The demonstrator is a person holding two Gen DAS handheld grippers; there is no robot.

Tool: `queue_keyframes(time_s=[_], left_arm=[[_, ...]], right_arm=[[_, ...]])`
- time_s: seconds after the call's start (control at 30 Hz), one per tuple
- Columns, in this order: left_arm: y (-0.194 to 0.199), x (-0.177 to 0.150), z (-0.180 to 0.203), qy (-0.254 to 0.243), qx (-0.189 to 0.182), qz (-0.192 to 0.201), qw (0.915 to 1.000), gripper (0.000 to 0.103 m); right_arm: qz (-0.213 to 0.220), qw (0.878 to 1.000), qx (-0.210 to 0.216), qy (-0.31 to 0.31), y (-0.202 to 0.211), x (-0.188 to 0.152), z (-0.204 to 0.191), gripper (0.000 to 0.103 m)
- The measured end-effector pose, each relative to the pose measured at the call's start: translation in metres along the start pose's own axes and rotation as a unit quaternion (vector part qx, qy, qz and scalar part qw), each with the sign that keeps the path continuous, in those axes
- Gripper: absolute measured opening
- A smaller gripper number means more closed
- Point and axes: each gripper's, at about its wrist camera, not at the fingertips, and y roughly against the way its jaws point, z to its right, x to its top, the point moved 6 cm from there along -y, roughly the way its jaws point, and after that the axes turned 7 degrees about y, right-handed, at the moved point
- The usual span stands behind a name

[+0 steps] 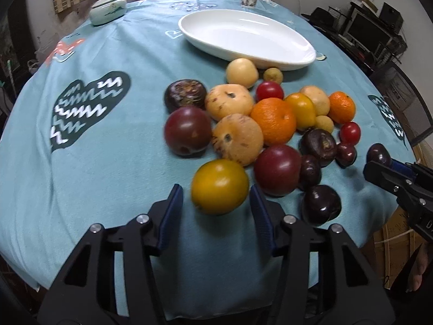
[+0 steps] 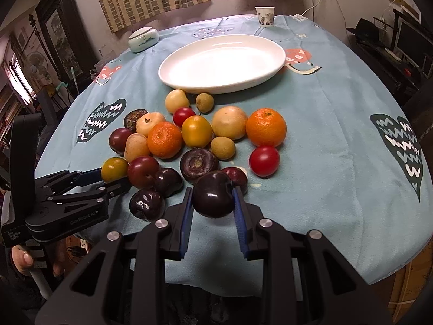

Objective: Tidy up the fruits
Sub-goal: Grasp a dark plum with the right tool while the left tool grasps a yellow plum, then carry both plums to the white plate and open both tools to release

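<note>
A heap of fruits lies on the teal tablecloth in front of a white oval dish (image 1: pixel 303 57) (image 2: pixel 173 78). My left gripper (image 1: pixel 216 201) is open around a yellow tomato (image 1: pixel 219 187), its fingers a little apart from the tomato's sides; it also shows in the right wrist view (image 2: pixel 115 168). My right gripper (image 2: pixel 213 203) is shut on a dark purple plum (image 2: pixel 213 193) and holds it near the table's front edge; the plum also shows in the left wrist view (image 1: pixel 378 154). Oranges (image 2: pixel 266 127), red tomatoes (image 2: pixel 264 161), pale pears (image 1: pixel 237 139) and more plums (image 1: pixel 321 203) lie in the heap.
A paper cup (image 2: pixel 264 16) stands at the far edge of the table. A lidded white ceramic pot (image 2: pixel 143 39) sits at the back left. Shelves and monitors (image 1: pixel 370 32) stand beyond the table on the right. The table's front edge drops off just below the grippers.
</note>
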Motion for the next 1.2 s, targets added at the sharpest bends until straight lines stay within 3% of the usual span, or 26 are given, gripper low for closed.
queue_keyframes(time_s=[0.07,0.1,0.2,0.5,0.77,0.93,1.03,1.2], left_arm=[[-0.003,0.002,0.001,0.0,0.005,0.007,1.0,0.049],[-0.004,0.002,0.001,0.002,0.0,0.007,1.0,0.041],[0.002,0.003,0.002,0.004,-0.017,0.013,0.9998,0.04],[0.023,0.019,0.0,0.002,-0.018,0.032,0.9993,0.041],[0.022,0.064,0.01,-0.016,-0.026,0.043,0.9986,0.041],[0.009,0.128,0.017,-0.025,-0.02,0.045,0.9985,0.041],[-0.008,0.187,0.021,-0.024,-0.007,0.041,0.9988,0.041],[-0.064,0.274,0.028,-0.001,0.0,0.012,0.9999,0.041]], right_arm=[[-0.002,1.0,0.004,-0.002,-0.001,0.0,0.0,0.029],[-0.003,1.0,0.005,-0.001,-0.002,0.0,-0.001,0.029],[-0.001,1.0,0.003,0.002,0.0,0.002,-0.002,0.029],[0.007,1.0,0.014,0.008,-0.004,0.024,-0.004,0.029],[0.007,1.0,0.006,0.027,-0.023,0.066,0.004,0.029],[0.001,0.999,0.001,0.046,-0.041,0.115,0.016,0.029],[-0.004,0.998,0.007,0.055,-0.057,0.16,0.029,0.029],[-0.03,0.997,0.011,0.069,-0.113,0.236,0.055,0.03]])
